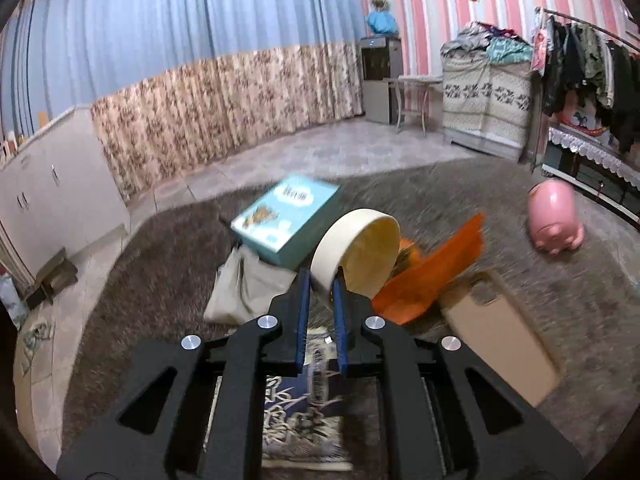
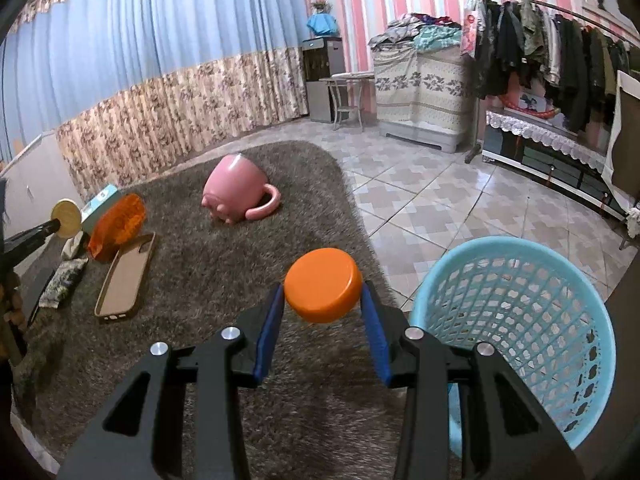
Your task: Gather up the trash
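My left gripper (image 1: 320,280) is shut on the rim of a cream paper bowl (image 1: 356,252) and holds it above the grey rug; the bowl also shows at the far left of the right wrist view (image 2: 68,218). My right gripper (image 2: 323,296) is shut on an orange round lid (image 2: 323,285) and holds it above the rug's edge, just left of a light blue mesh basket (image 2: 520,320). An orange wrapper (image 1: 432,276) lies on the rug behind the bowl, and it shows in the right wrist view (image 2: 118,220).
On the grey rug (image 2: 200,280) lie a teal box (image 1: 286,218), a beige cloth (image 1: 248,292), a tan phone case (image 2: 128,276), a tipped pink pig mug (image 2: 236,192) and printed paper (image 1: 300,420). Tiled floor, curtains, a cabinet and a clothes rack (image 2: 540,40) surround it.
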Tool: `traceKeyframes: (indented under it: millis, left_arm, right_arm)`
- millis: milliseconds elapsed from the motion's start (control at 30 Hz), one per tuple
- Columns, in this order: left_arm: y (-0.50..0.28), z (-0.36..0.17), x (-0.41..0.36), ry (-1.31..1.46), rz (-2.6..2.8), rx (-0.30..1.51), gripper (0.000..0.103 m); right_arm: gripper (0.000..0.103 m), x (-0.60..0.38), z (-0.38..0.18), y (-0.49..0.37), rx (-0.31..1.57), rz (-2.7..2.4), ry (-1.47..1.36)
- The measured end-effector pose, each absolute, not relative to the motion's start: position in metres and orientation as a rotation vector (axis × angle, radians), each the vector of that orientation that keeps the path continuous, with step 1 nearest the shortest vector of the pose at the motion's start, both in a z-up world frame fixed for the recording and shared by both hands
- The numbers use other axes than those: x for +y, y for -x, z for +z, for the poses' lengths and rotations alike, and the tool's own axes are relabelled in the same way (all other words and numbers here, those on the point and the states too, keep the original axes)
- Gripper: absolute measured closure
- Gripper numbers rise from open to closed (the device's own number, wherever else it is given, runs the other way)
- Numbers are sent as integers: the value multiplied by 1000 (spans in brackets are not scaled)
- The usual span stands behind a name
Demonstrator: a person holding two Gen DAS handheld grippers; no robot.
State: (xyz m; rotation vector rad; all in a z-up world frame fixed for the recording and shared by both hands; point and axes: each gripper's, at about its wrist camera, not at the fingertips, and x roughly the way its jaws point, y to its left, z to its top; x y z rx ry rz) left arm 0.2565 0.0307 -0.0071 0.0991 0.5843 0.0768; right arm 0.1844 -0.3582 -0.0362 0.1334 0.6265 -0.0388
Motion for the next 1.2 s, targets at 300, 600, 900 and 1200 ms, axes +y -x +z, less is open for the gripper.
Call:
traceKeyframes:
  millis: [300,600,900,1200]
  left_arm:
    - [-207,31,-81,-116,-129,498,93]
    - [-180,12,-222,-118,-415,516,93]
    - [-166,-25,-333,-172,-597,539,93]
    - [-170,-49,-402,-227,-673,566,93]
  right_arm:
    - [63,-406,-18,-142,560,-183,-165]
    - [63,-456,-19,-105,583,-437,-115]
    - [63,-517,-36,-97,598,-522,-220]
    - [63,-549,-49,-94,601,-546,-300]
